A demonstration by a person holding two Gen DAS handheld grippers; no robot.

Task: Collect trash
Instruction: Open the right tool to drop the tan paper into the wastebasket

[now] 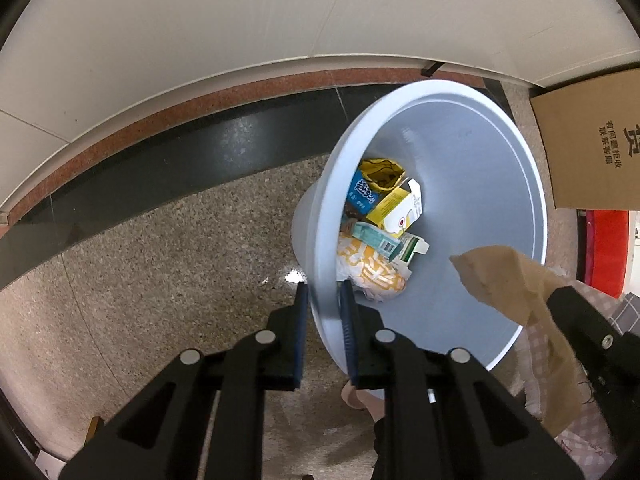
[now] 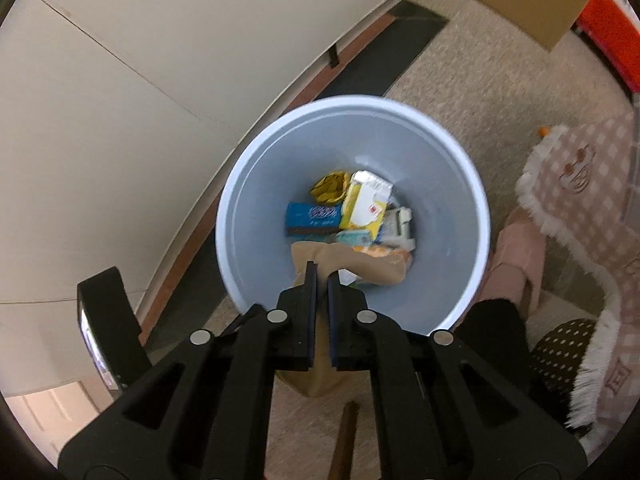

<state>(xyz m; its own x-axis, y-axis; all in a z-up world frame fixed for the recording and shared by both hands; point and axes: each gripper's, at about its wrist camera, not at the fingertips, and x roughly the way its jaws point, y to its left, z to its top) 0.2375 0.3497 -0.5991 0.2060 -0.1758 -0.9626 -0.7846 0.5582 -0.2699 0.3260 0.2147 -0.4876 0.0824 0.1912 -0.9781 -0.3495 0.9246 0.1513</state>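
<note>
In the left wrist view, the left gripper [image 1: 324, 300] is clamped on the near rim of the pale blue trash bin [image 1: 472, 184], tilting it; cartons and wrappers lie inside. In the right wrist view, the right gripper [image 2: 322, 276] pinches a brown paper bag [image 2: 356, 264] over the bin's mouth [image 2: 256, 184]. The drop appears to be in hand; next, the jaws likely need to part so the bag falls in.
</note>
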